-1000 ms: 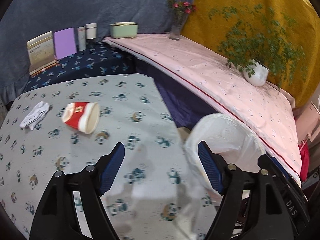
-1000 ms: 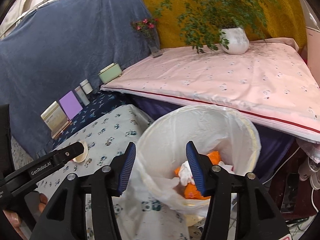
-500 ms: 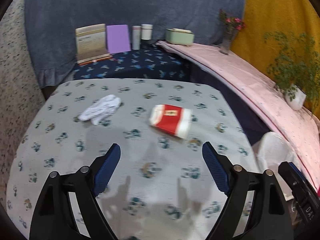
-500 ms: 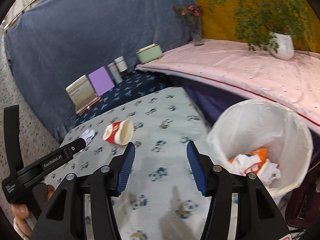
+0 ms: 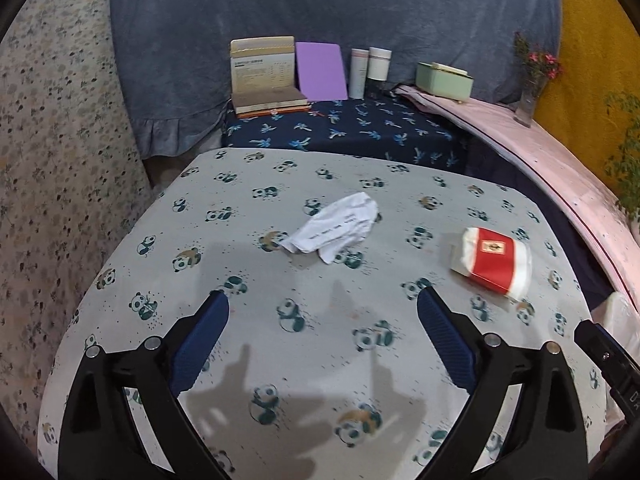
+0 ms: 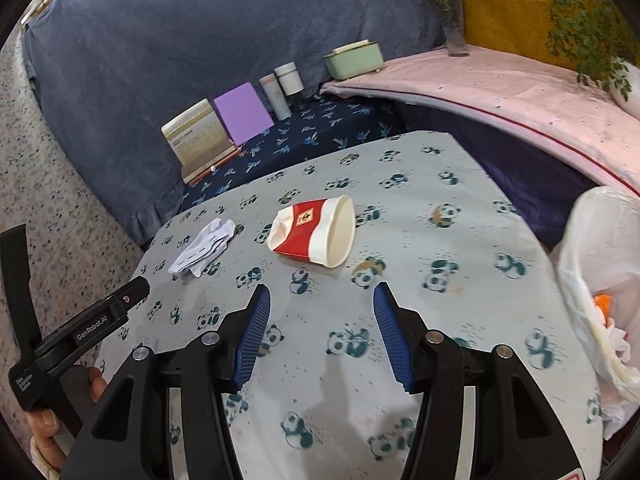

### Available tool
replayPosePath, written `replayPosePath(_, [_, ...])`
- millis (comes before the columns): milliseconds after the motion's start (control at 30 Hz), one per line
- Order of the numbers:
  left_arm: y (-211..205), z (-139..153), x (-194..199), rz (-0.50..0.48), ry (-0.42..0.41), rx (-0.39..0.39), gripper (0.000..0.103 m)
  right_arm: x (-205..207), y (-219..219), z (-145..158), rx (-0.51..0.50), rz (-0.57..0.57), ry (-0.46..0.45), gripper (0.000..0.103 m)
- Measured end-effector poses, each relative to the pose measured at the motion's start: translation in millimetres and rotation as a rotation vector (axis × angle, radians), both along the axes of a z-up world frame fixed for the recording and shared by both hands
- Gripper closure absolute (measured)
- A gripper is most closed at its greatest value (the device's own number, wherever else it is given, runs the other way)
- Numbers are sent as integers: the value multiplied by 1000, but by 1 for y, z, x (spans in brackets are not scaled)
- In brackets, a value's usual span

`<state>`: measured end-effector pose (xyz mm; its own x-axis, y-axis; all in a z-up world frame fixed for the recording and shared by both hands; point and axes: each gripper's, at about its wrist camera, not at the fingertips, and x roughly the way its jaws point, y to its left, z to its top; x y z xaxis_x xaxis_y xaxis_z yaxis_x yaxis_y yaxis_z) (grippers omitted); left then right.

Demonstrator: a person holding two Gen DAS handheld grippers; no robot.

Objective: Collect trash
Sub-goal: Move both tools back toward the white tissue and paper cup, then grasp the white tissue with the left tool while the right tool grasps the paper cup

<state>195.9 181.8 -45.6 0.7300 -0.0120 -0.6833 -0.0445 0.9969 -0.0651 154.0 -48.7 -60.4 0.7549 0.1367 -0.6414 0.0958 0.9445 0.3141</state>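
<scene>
1. Both views turned away from the lined trash bin (image 6: 600, 280), which filled the right wrist view a second ago, and back onto the panda-print surface (image 5: 320, 360); bin now at the right edge only, with orange and white scraps already inside.
2. Left hand-held gripper (image 5: 322, 344): released, jaws opening wider than a second ago, nothing between them; aimed at the crumpled white paper (image 5: 336, 228), lying apart from it, further up the surface.
3. Right hand-held gripper (image 6: 322, 336): released, about half open and unchanged, empty; aimed at the crushed red-and-white paper cup (image 6: 314, 236), lying on its side just beyond the fingertips, not touched.
4. Paper left of cup, the two well apart.
5. Meaning for the task, as a judgement: one drop-off apparently finished, next pickup beginning; two pieces of trash remaining, one ahead of each hand-held gripper.
6. Books, tubes and green box (image 5: 444, 76) at the back: upright, seemingly not trash.
</scene>
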Motion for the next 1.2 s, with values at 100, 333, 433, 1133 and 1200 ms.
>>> replayPosePath(100, [10, -8, 16, 20, 8, -11, 11, 20, 5, -7, 1, 9, 11, 50])
replayPosePath(333, [25, -24, 58, 42, 18, -12, 11, 66, 12, -24, 8, 25, 33, 50])
replayPosePath(433, [28, -31, 75, 47, 23, -12, 11, 83, 14, -31, 13, 28, 43, 50])
replayPosePath(1133, [-5, -52, 98, -94, 123, -22, 93, 98, 28, -37, 8, 67, 30, 93])
replayPosePath(1200, [-10, -48, 91, -103, 120, -23, 94, 92, 27, -34, 9, 69, 28, 98])
